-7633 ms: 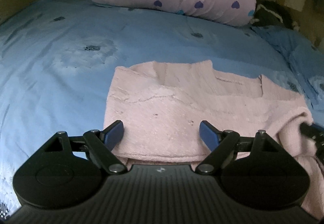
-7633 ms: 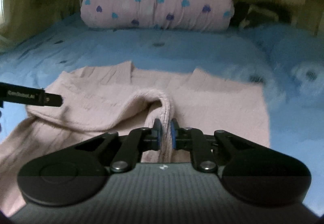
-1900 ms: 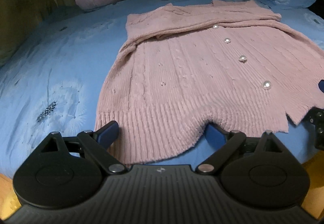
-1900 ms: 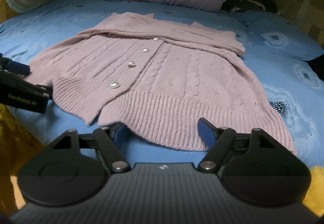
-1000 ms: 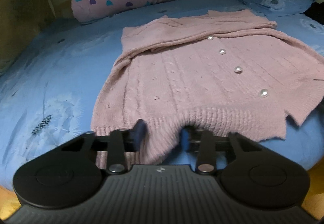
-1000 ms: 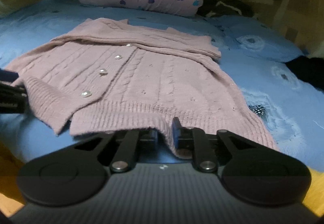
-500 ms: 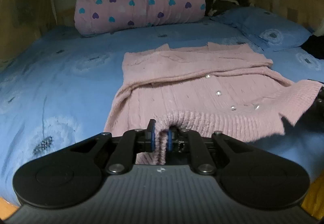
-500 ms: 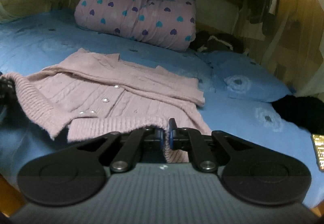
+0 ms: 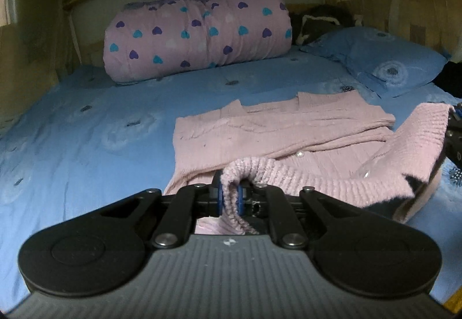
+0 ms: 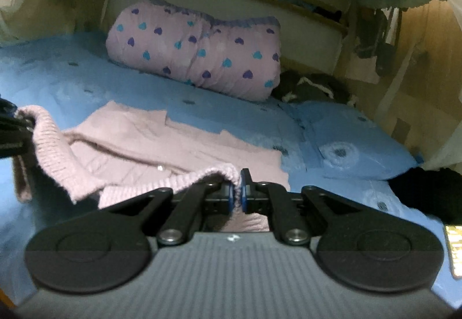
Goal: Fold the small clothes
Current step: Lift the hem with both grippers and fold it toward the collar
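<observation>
Left gripper [image 9: 229, 199] and right gripper [image 10: 236, 197] each pinching cardigan [image 9: 288, 128] hem, lifted at frame centre to fold toward collar.

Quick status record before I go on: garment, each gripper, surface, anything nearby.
garment: pink knit cardigan, ribbed hem lifted off the sheet, collar end lying flat
left gripper: shut on the hem, jaws have just been closing with the knit between them
right gripper: shut on the hem
surface: blue bed sheet
nearby: heart-print rolled quilt at the head of the bed; blue pillow beyond the cardigan
</observation>
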A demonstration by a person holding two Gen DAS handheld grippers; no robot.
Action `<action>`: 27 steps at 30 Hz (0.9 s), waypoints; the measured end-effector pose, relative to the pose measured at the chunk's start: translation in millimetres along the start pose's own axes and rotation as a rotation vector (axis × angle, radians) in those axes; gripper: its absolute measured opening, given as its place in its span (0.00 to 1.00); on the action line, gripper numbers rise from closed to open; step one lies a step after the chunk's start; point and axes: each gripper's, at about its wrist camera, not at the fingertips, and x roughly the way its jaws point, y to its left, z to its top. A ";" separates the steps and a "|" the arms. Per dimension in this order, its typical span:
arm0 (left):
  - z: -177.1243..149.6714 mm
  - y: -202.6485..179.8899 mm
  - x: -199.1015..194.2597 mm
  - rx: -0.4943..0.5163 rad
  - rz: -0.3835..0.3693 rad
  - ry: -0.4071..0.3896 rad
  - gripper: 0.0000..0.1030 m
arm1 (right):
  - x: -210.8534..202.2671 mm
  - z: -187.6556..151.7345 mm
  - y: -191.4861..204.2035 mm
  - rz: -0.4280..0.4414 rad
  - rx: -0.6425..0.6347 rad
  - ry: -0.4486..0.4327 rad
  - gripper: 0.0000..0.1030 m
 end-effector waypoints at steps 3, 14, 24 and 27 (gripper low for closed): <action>7.2 5.3 5.8 -0.011 0.004 -0.003 0.11 | 11.9 6.0 -5.9 0.011 0.016 -0.002 0.07; 40.8 20.6 26.4 -0.033 0.045 -0.046 0.10 | 34.9 23.9 -9.3 0.011 0.024 -0.041 0.07; 86.8 22.7 50.2 0.010 0.088 -0.115 0.10 | 59.8 49.2 -15.7 0.006 0.001 -0.065 0.07; 106.5 22.9 61.6 0.026 0.102 -0.143 0.10 | 69.9 60.5 -17.1 -0.008 -0.017 -0.086 0.07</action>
